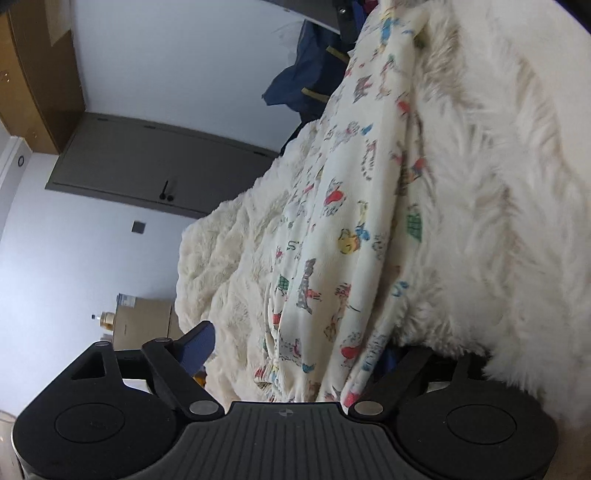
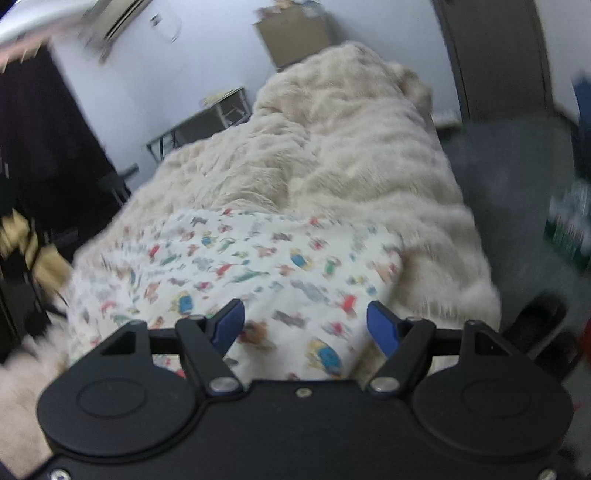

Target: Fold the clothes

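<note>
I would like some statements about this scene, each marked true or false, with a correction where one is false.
1. The cream garment printed with small colourful figures lies on a shaggy cream fur blanket. True.
2. The garment is plain dark blue. False: it is cream with a multicoloured print.
3. The right tongs stand open above the garment. True.
4. The right tongs have red pads. False: the pads are blue.
5. A brown cardboard box stands beyond the far end of the blanket. True.
6. The left tongs are shut with nothing near them. False: they are open, and the garment's edge lies between them.
</note>
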Available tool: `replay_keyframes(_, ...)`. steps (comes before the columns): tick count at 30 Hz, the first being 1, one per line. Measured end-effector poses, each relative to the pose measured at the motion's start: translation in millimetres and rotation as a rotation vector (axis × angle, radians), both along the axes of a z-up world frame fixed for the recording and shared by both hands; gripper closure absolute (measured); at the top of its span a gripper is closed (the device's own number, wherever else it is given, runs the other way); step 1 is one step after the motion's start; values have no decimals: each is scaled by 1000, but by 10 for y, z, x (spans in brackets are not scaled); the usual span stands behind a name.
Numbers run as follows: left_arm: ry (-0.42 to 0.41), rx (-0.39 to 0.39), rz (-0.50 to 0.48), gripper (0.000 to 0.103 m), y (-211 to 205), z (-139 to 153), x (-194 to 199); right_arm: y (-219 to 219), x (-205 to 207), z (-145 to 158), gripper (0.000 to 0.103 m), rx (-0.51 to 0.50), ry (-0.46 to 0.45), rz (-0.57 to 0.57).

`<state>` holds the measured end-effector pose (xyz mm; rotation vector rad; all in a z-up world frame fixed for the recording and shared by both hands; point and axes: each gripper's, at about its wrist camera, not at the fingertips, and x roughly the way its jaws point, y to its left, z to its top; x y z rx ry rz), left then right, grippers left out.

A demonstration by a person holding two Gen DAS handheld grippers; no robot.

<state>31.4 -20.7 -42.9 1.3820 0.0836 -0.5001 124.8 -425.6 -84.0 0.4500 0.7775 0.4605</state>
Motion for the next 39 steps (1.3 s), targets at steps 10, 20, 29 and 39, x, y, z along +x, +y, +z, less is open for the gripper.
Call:
replay_keyframes(10, 213, -240, 38, 23, 313, 366, 157, -365, 49, -605, 31, 398, 151, -6)
replay_keyframes(20, 125, -82, 5, 72, -159, -104, 78, -369, 54, -889, 69, 618, 133, -66)
replay_keyframes(29, 182, -227, 27, 86, 238, 651, 112, -109, -44, 213, 97, 563, -99, -8)
replay_keyframes(39, 44, -257, 126, 93, 665, 1055, 413, 538, 184, 1666, 98, 439, -296, 52)
